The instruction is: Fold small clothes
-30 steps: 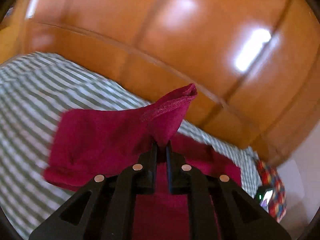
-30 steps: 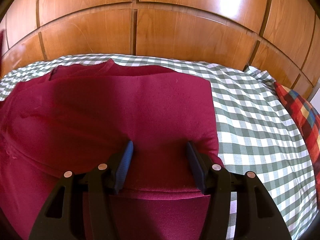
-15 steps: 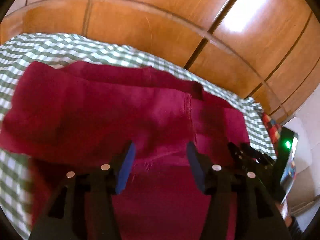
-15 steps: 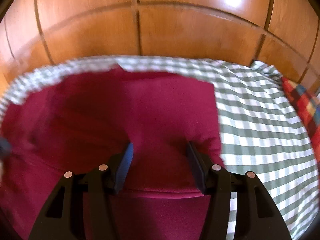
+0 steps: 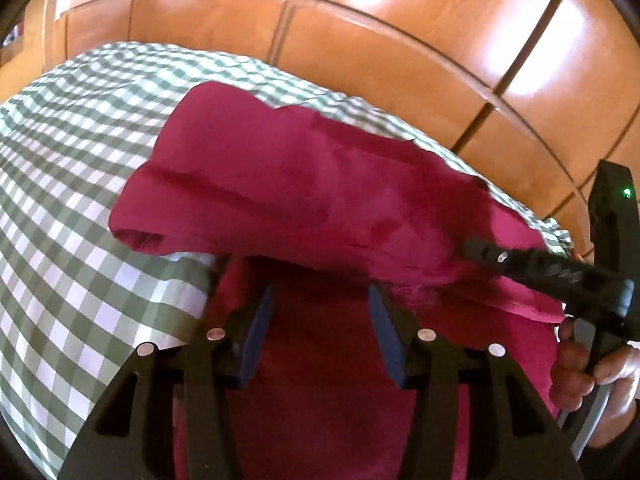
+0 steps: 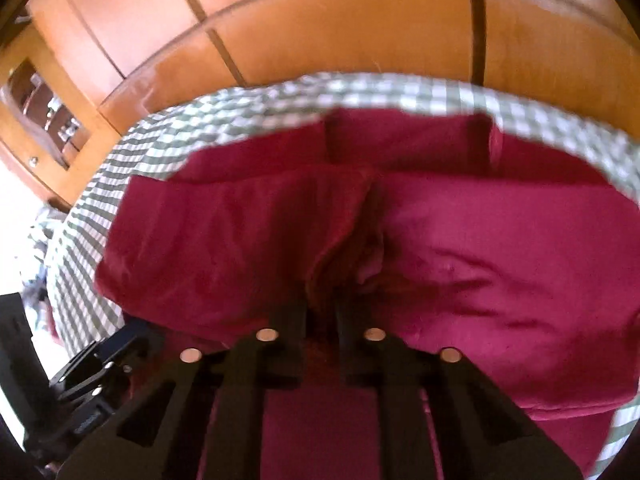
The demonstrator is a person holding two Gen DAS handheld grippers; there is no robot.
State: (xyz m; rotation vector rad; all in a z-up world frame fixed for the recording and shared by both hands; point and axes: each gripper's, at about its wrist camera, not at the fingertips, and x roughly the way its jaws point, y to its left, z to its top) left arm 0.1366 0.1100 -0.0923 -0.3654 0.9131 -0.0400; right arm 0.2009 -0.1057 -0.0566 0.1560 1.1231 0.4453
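Wooden panelled wall (image 5: 400,52) rises glossy and orange-brown behind the bed. Bed with green-and-white checked sheet (image 5: 80,184) carries the work and fills the left of the left wrist view.

Crimson garment (image 5: 304,196) lies on the sheet, partly folded; its upper layer is doubled over a lower layer. In the left wrist view its long axis runs from upper left to lower right, with a rolled fold edge at the left end. In the right wrist view it spreads side to side, gathered into a vertical ridge at centre. No label, brand or writing can be read on it.

Right claw (image 6: 322,312) has just closed; its jaws pinch the central ridge of cloth. A hand (image 5: 580,372) holds its handle at the right edge of the left wrist view.

Left claw (image 5: 320,320) stands about half open over the lower layer, its blue pads (image 5: 256,332) gripping nothing.
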